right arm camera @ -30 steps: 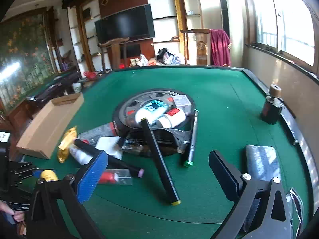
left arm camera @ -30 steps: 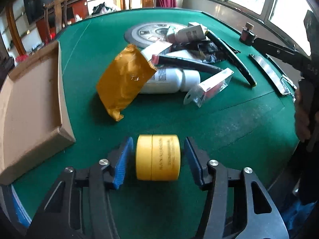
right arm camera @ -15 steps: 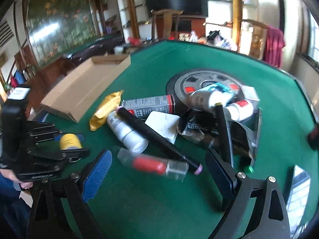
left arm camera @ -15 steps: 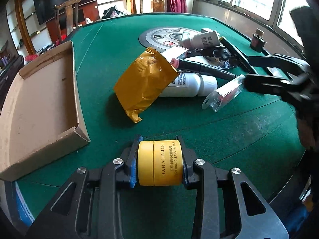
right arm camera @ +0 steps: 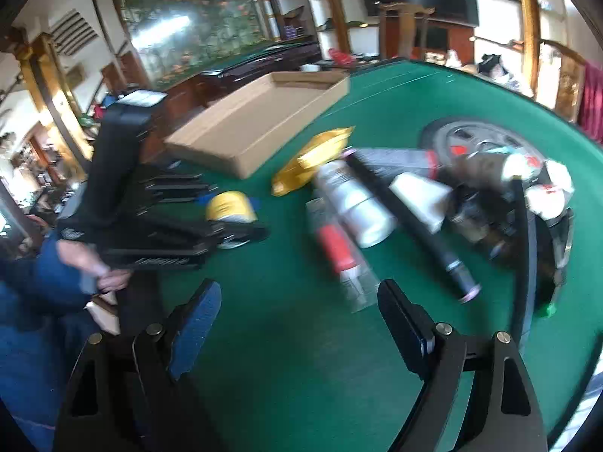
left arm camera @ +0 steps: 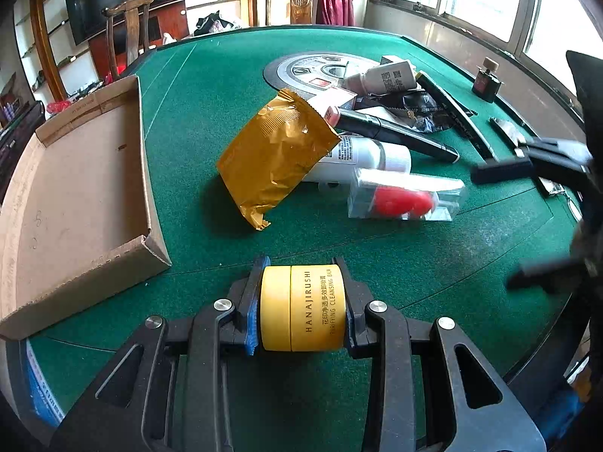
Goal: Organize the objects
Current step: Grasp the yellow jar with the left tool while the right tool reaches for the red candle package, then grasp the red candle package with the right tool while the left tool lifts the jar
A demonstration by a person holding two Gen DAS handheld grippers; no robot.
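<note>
- The left gripper (left arm camera: 301,307) has its blue-padded fingers (left arm camera: 253,312) clamped on the ends of a small round yellow plastic jar of cleansing balm (left arm camera: 303,309); a second ago the jar lay between parted fingers, and they have since closed on it, so the pickup looks secured.
- The jar sits at 6 o'clock in the left wrist view, low over the green felt table (left arm camera: 211,86); whether it has left the felt cannot be told.
- The shallow, open brown cardboard box (left arm camera: 75,173) lies at 9 o'clock of the jar, near it and seemingly bare inside, the likely place for sorted items.
- The right gripper (right arm camera: 297,324) has been narrowing its fingers, yet they stand well apart with nothing between them; compared with a second ago its view has swung toward the clutter.
- Just ahead of it, at 12 o'clock, lies a clear plastic case holding a red item (right arm camera: 339,252), blurred here, probably its next target.
- Beyond, at 12 to 2 o'clock in the left view, lie a crinkled gold foil packet (left arm camera: 275,158), a white plastic bottle (left arm camera: 361,154) on its side, a black pen-like tube (left arm camera: 395,133) and more clutter, unsorted.
- The task appears barely begun.
</note>
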